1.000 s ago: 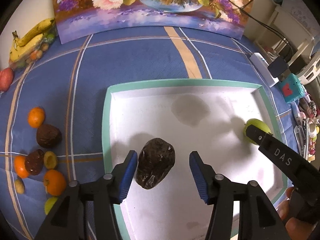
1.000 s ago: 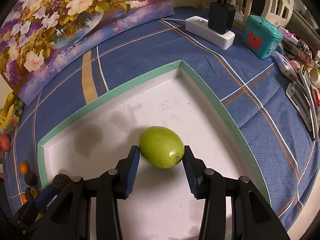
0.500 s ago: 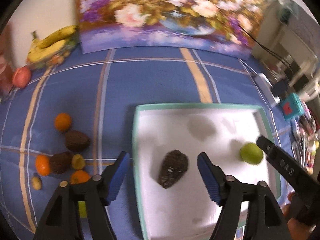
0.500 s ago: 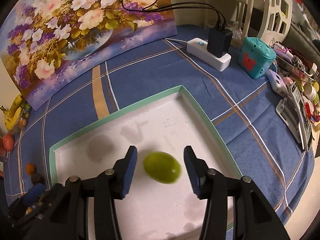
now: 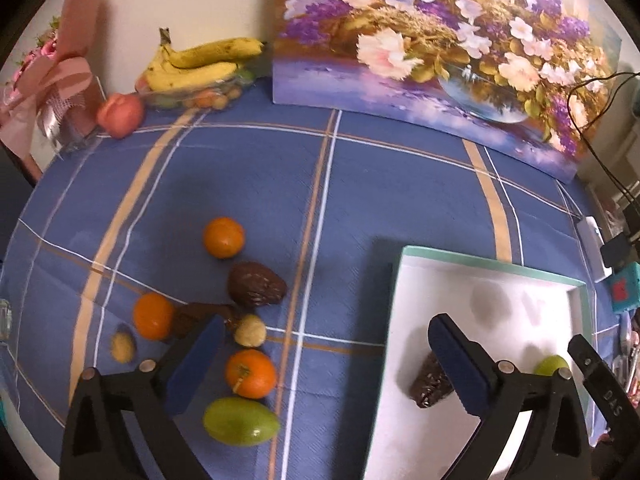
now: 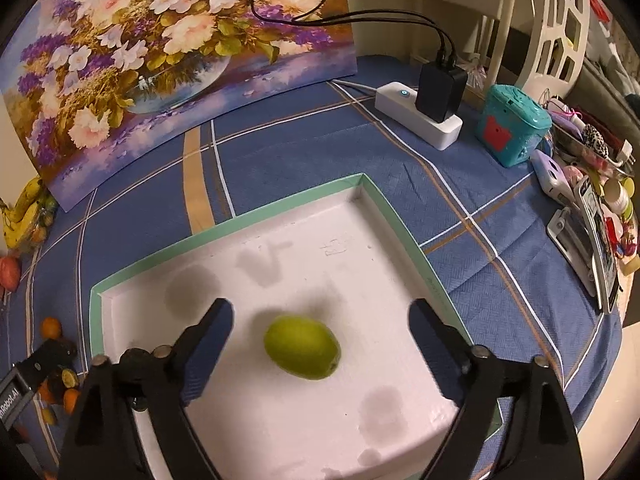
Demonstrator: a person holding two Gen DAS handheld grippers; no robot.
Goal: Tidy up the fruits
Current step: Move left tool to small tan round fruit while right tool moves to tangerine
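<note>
While you hold your left gripper [image 5: 324, 364] above the blue checked desk [image 5: 248, 184], its fingers [image 5: 196, 364] are spread wide and grasp nothing. Only this left view shows the loose fruits: three oranges [image 5: 223, 237], two dark brown fruits [image 5: 256, 285], two small yellowish ones [image 5: 250, 330] and a green mango [image 5: 240, 421], all lying close together left of the white tray [image 5: 520, 280]. Bananas [image 5: 200, 64] and a red apple [image 5: 120, 115] lie far at the wall. One more dark wrinkled fruit [image 5: 430, 378] rests in the tray, partly behind the right finger.

Your right gripper [image 6: 320, 334] is also released, fingers [image 6: 212, 344] far apart, with a smooth green oval fruit [image 6: 302, 347] lying on the tray floor between them, touching neither. Only the right view shows the white power strip [image 6: 420, 118] with a black charger, the teal box [image 6: 512, 124] and the clutter at the desk's right edge.

On the gripper body seen in the left view you can read "DAS"; in the right view, letters like "Robot.AI", partly cut off.
</note>
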